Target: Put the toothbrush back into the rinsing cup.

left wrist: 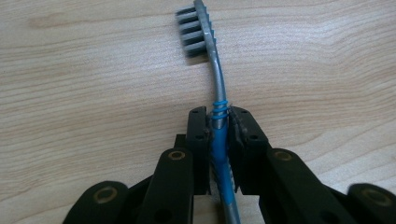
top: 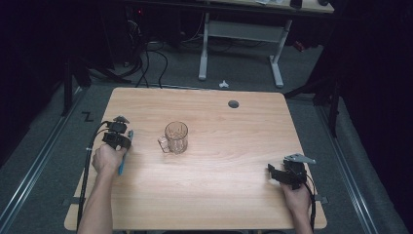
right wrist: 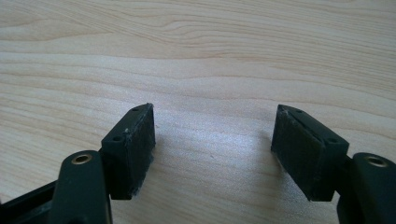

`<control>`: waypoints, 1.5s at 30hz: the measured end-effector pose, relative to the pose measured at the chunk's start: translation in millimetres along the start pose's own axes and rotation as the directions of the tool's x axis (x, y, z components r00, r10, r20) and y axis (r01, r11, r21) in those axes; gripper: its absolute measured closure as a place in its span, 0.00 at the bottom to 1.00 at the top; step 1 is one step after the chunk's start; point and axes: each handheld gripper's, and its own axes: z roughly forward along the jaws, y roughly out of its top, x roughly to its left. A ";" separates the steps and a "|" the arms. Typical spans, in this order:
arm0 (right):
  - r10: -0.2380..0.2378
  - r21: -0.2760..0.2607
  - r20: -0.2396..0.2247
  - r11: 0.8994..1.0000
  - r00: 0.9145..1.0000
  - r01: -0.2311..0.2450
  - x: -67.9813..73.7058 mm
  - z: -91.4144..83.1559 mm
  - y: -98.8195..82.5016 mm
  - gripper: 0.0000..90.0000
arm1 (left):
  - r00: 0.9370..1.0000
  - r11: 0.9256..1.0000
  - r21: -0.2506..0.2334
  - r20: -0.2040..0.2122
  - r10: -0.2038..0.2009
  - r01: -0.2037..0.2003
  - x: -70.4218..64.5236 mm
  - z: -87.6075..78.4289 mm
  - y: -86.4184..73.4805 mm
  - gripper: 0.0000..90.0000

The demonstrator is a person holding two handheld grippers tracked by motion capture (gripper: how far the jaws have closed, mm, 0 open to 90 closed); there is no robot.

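With the left gripper point(left wrist: 219, 135) clamped on the blue toothbrush point(left wrist: 215, 93) at the table's point(top: 234, 195) 9 o'clock edge, lift it level toward the glass mug point(top: 176, 137) at centre, keeping the right gripper point(right wrist: 215, 149), jaws apart, parked at 4 o'clock.

**Left jaws clamped, right jaws wide**

Left gripper point(top: 118, 130) at the left side of the table, held in the left hand point(top: 108, 158), forearm reaching in from the bottom edge. Jaws drawn close together, pads pressed on the blue handle of a toothbrush point(left wrist: 216, 93). Right gripper point(top: 287, 173) low at the right, gripped by the right hand point(top: 297, 197), jaws spread wide apart, nothing between the pads point(right wrist: 135, 149).
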 end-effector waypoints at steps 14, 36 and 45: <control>0.000 0.001 0.000 1.000 1.000 0.000 -0.1 0.0 0.0 0.34 | 1.000 1.000 -0.010 0.002 -0.003 0.003 -1.4 0.5 0.2 0.88; -0.001 0.001 0.000 1.000 1.000 0.001 -0.1 0.0 0.0 0.34 | 0.999 0.995 -0.094 0.017 0.037 -0.035 -9.6 -25.1 -4.3 0.88; -0.001 0.001 0.000 1.000 1.000 0.001 -0.1 0.0 0.0 0.34 | 0.998 0.990 -0.139 0.041 0.044 -0.038 -11.6 -40.0 -7.9 0.88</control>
